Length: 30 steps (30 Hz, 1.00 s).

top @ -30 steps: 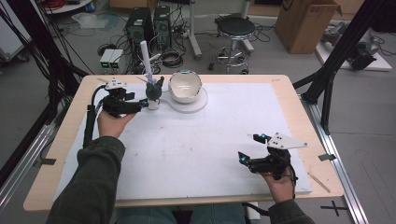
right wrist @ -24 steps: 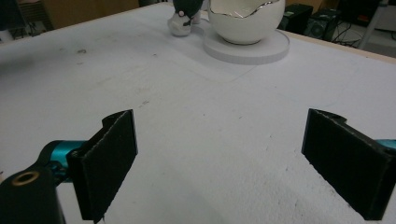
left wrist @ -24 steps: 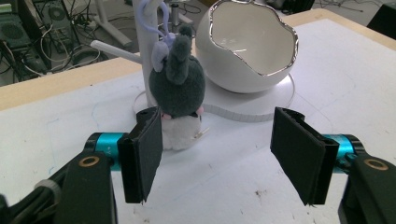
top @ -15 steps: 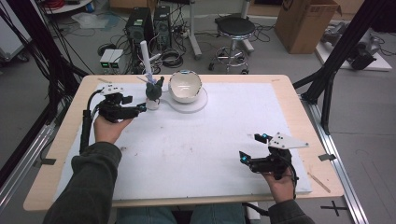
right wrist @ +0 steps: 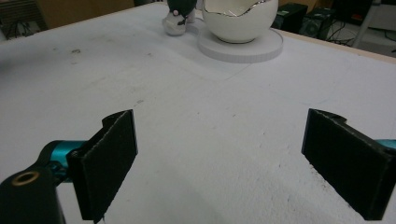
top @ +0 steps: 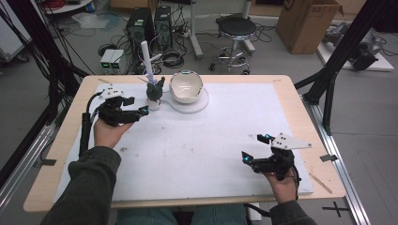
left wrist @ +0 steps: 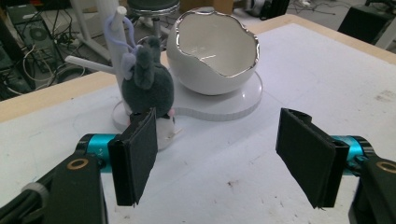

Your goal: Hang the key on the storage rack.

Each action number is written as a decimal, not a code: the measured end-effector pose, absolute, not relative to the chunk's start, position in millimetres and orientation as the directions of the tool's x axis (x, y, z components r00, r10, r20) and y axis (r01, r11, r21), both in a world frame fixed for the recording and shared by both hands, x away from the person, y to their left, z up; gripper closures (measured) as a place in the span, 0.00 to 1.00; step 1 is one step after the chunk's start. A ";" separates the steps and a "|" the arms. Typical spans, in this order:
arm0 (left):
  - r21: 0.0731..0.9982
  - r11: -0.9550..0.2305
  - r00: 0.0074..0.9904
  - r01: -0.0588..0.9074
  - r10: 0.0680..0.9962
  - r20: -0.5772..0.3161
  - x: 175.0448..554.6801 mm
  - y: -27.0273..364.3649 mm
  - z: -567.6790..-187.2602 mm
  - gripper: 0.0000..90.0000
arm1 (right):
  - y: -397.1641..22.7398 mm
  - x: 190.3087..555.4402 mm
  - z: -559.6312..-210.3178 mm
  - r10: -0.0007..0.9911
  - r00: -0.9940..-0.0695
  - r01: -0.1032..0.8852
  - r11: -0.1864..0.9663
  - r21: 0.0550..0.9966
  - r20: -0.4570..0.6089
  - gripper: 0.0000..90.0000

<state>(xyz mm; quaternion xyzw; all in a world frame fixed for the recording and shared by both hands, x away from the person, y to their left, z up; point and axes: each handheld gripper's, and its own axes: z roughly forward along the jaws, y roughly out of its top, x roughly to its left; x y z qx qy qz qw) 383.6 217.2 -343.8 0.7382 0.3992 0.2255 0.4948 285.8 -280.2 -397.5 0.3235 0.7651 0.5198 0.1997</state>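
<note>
A grey plush toy (top: 156, 89) (left wrist: 149, 84) sits at the foot of a white post (top: 146, 56) at the back of the table. Beside it stands a white eggshell-shaped bowl (top: 186, 86) (left wrist: 215, 46) with a silver rim, on a round white base (top: 199, 104). My left gripper (top: 138, 105) (left wrist: 224, 154) is just left of the toy. Its jaws have just been opening, and nothing is between them. The toy lies beyond one pad (left wrist: 142, 154), apart from it. My right gripper (top: 254, 147) (right wrist: 224, 163) rests open over bare mat at the front right.
A white mat (top: 197, 150) covers the wooden table (top: 291, 93). The bowl (right wrist: 240, 16) and the toy (right wrist: 180, 14) are far ahead in the right gripper view. Beyond the table's back edge are a stool (top: 236, 28), computer cases and cables on the floor.
The left gripper has drawn back slightly from the plush toy toward the person, and its jaws stand wider apart. The right gripper has not moved.
</note>
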 end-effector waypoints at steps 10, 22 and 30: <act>0.920 -0.177 0.589 0.350 0.805 -0.070 369.8 223.3 -351.6 0.30 | -278.4 286.2 -397.8 0.701 -0.713 0.291 0.256 0.922 0.031 0.11; 0.924 -0.192 0.617 0.330 0.785 -0.058 352.0 225.4 -351.5 0.23 | -278.8 287.2 -398.2 0.705 -0.709 0.296 0.254 0.921 0.033 0.11; 0.929 -0.182 0.622 0.321 0.781 -0.063 340.6 228.3 -354.3 0.22 | -280.5 288.1 -398.3 0.712 -0.701 0.301 0.248 0.921 0.037 0.11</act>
